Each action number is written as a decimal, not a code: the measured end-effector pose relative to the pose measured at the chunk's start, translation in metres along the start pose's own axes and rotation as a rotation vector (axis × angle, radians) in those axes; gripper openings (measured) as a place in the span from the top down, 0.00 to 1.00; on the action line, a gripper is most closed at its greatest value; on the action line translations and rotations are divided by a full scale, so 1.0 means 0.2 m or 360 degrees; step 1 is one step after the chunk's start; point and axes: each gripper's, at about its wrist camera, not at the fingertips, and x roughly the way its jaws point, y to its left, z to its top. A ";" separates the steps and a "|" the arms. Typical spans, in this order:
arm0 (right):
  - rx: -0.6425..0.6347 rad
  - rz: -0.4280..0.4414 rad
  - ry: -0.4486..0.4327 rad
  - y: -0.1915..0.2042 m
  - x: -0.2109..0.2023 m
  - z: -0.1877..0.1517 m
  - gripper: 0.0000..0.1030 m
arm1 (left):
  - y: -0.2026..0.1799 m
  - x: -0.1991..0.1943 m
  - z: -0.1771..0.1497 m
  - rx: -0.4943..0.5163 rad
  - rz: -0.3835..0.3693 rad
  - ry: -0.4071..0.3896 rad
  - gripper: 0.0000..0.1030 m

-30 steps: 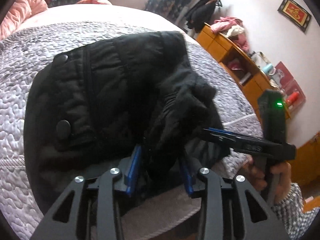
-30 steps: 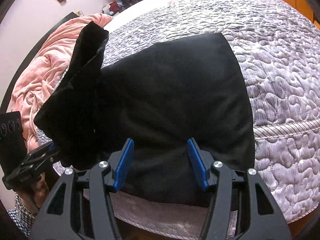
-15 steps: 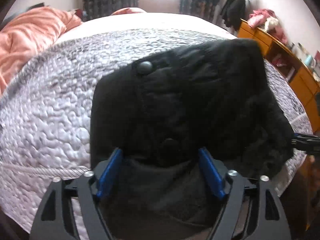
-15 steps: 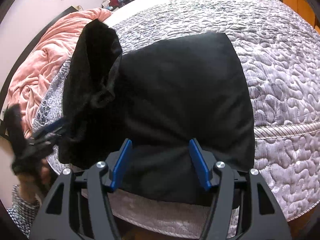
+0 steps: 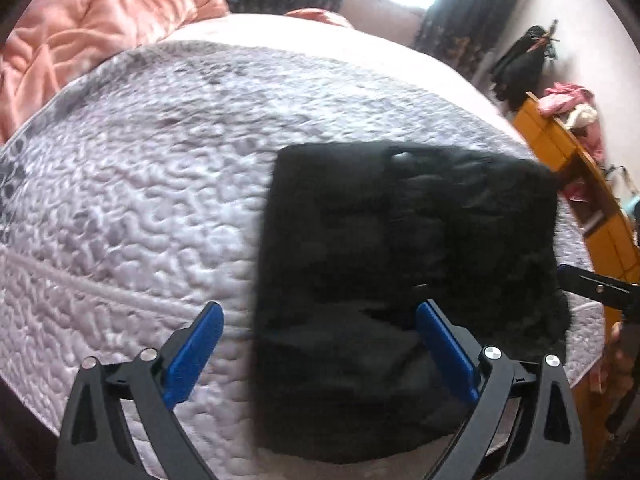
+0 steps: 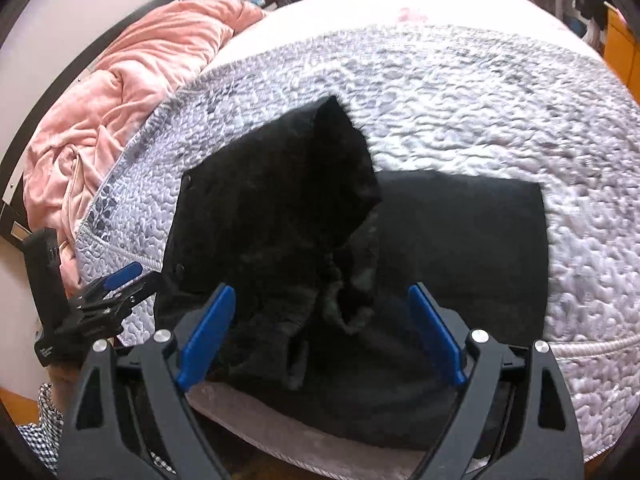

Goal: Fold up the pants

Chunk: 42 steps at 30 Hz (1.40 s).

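Observation:
The black pants (image 5: 400, 240) lie folded in a rough rectangle on the grey quilted bedspread (image 5: 140, 200), near its front edge. My left gripper (image 5: 318, 308) hovers over their left edge with its jaws opening wide, the pads touching nothing. In the right wrist view the pants (image 6: 460, 232) carry a rumpled top flap (image 6: 288, 200) with fuzzy lining showing. My right gripper (image 6: 320, 290) is above their near part, jaws opening and clear of the cloth. The left gripper (image 6: 136, 278) shows at the left, held by a hand.
A salmon-pink duvet (image 6: 120, 92) is heaped at the bed's far left. An orange wooden shelf unit (image 5: 580, 184) with clothes on it stands to the right of the bed. The bedspread's corded front edge (image 6: 580, 348) runs just below the pants.
The left gripper let go of the bunched flap, opened and swung left. The flap dropped onto the pants. The right jaws widened and that gripper drew back upward.

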 end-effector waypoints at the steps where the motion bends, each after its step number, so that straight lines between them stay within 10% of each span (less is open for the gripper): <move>1: 0.0005 0.0004 0.0019 0.01 0.03 0.00 0.15 | 0.02 0.01 0.00 -0.0002 0.0013 0.0017 0.05; 4: 0.0021 -0.0028 0.0078 0.01 0.11 -0.01 0.17 | 0.07 0.05 -0.02 0.0008 0.0034 0.0060 0.05; 11: 0.0029 0.0021 0.0101 0.02 0.20 -0.05 0.70 | 0.06 0.06 -0.02 0.0044 0.0061 0.0054 0.05; 14: 0.0027 0.0089 0.0065 0.03 0.13 -0.03 0.77 | 0.04 0.06 -0.01 0.0068 0.0066 0.0044 0.05; 29: 0.0013 0.0160 -0.0201 -0.02 -0.40 -0.02 0.79 | -0.17 -0.11 0.05 0.0194 -0.0022 -0.0081 0.05; 42: 0.0233 0.0026 -0.0066 -0.35 -0.24 -0.15 0.78 | -0.29 -0.04 0.04 0.0260 -0.0044 -0.0040 0.05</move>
